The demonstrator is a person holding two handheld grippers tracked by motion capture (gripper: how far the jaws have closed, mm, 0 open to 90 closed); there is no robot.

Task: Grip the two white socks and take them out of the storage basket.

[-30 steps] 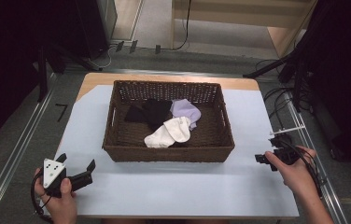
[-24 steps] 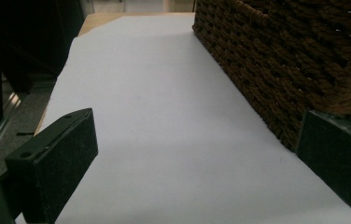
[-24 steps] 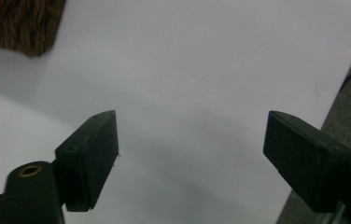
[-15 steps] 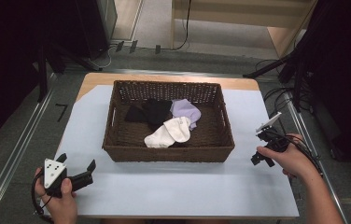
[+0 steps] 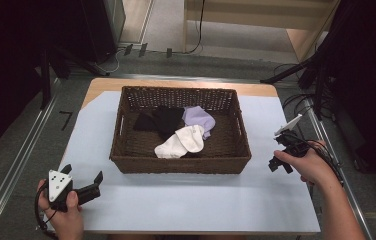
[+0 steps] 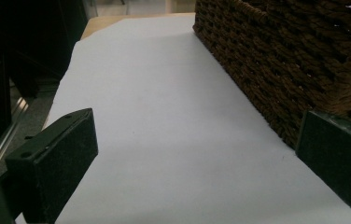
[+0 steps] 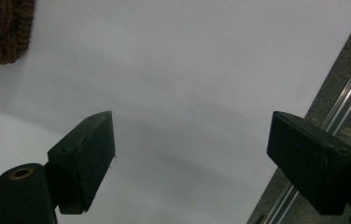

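Here, label by label, is how it stands:

Tabletop (image 5: 191,195): covered by a pale sheet, with bare wood showing along the far edge.

Wicker basket (image 5: 126,145): a brown rectangular one, set toward the far edge and about midway between the left and right edges.

Socks: a white sock (image 5: 183,142) lies near the basket's front wall, a lilac sock (image 5: 198,116) just behind it and touching it, and a black sock (image 5: 158,120) to their left, all inside the basket.

Left tool (image 5: 98,181): held in the left hand (image 5: 63,212) near the front left corner of the tabletop, lying low over the sheet and pointing toward the basket's front left corner. Its jaws stand apart with nothing between them; in the left gripper view the basket's woven wall (image 6: 276,70) rises just beyond the right-hand jaw.

Right tool (image 5: 276,162): held in the right hand (image 5: 311,167) near the right edge, just beside the basket's right wall but clear of it. Its jaws have just been opening and now stand wide, released, with only bare sheet between them; a corner of the basket (image 7: 1,28) shows at the top left of the right gripper view.
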